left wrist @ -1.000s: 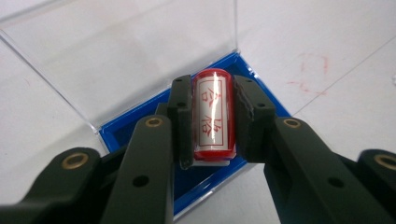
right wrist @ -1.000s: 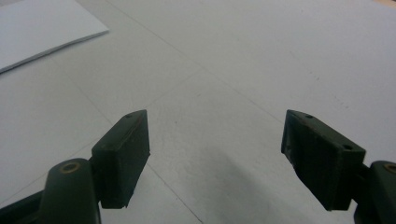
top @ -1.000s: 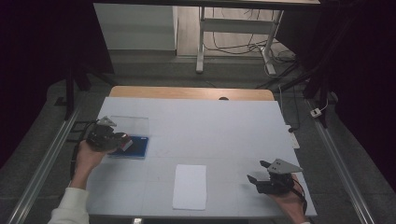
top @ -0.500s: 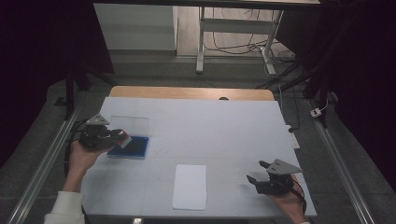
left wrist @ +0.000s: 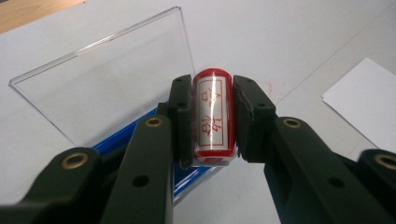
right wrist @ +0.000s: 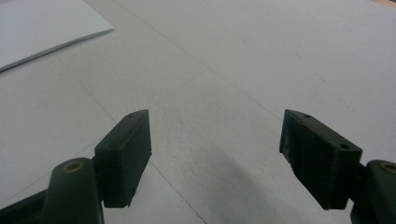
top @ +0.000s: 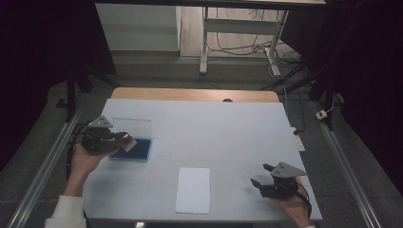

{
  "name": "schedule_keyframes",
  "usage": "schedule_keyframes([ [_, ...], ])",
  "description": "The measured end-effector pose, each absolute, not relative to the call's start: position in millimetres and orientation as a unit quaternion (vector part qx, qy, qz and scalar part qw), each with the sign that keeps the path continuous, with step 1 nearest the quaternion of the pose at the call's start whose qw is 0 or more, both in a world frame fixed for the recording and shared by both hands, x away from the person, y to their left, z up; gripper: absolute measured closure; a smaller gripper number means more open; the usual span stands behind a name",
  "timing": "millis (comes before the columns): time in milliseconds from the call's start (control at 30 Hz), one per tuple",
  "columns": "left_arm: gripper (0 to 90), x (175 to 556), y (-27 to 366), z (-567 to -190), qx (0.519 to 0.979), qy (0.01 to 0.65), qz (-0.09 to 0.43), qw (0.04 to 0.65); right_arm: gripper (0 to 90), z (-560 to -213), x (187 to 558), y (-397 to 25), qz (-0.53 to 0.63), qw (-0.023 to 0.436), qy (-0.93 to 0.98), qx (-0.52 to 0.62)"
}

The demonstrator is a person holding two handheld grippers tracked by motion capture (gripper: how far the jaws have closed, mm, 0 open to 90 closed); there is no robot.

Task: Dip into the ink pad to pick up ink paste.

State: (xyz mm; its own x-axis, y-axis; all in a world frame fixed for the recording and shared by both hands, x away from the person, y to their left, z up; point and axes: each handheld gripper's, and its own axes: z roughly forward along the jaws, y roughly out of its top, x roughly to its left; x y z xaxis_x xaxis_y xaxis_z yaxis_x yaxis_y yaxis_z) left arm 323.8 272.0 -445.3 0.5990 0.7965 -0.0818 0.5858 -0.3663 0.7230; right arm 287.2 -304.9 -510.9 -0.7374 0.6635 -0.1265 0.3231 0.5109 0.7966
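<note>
A red stamp (left wrist: 212, 116) with a white label and red characters is clamped between the jaws of my left gripper (left wrist: 212, 122). In the high view that left gripper (top: 124, 141) holds the stamp (top: 128, 142) over the left part of a blue ink-pad case (top: 134, 151), whose clear lid (top: 132, 127) stands open behind it. The lid (left wrist: 107, 88) and the case's blue edge (left wrist: 126, 135) lie just beyond the jaws. A white sheet of paper (top: 193, 189) lies near the table's front. My right gripper (top: 260, 177) rests open at the front right, jaws wide apart over bare table (right wrist: 215, 93).
The white table top (top: 214, 128) ends in a wooden strip (top: 190, 94) at the far edge. Metal rails (top: 43, 166) run along both sides. A corner of the paper (right wrist: 42, 28) shows at the upper left of the right gripper view. A desk frame and cables (top: 247, 42) stand beyond.
My left gripper has drawn back to the left and toward the person with the stamp in it. The right gripper has barely shifted.
</note>
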Motion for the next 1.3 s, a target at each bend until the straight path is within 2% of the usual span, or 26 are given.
schedule_keyframes([
  [500, 70.4, 340.4, 269.1, -476.8, 0.818, 0.451, 0.143, 0.327, 24.8, -512.6, 286.7, -304.9, 0.394, 0.212, 0.845, 0.293],
  [1300, 70.4, 350.8, 261.0, -493.7, 0.829, 0.451, 0.152, 0.293, 24.8, -512.5, 283.8, -308.1, 0.390, 0.214, 0.845, 0.296],
])
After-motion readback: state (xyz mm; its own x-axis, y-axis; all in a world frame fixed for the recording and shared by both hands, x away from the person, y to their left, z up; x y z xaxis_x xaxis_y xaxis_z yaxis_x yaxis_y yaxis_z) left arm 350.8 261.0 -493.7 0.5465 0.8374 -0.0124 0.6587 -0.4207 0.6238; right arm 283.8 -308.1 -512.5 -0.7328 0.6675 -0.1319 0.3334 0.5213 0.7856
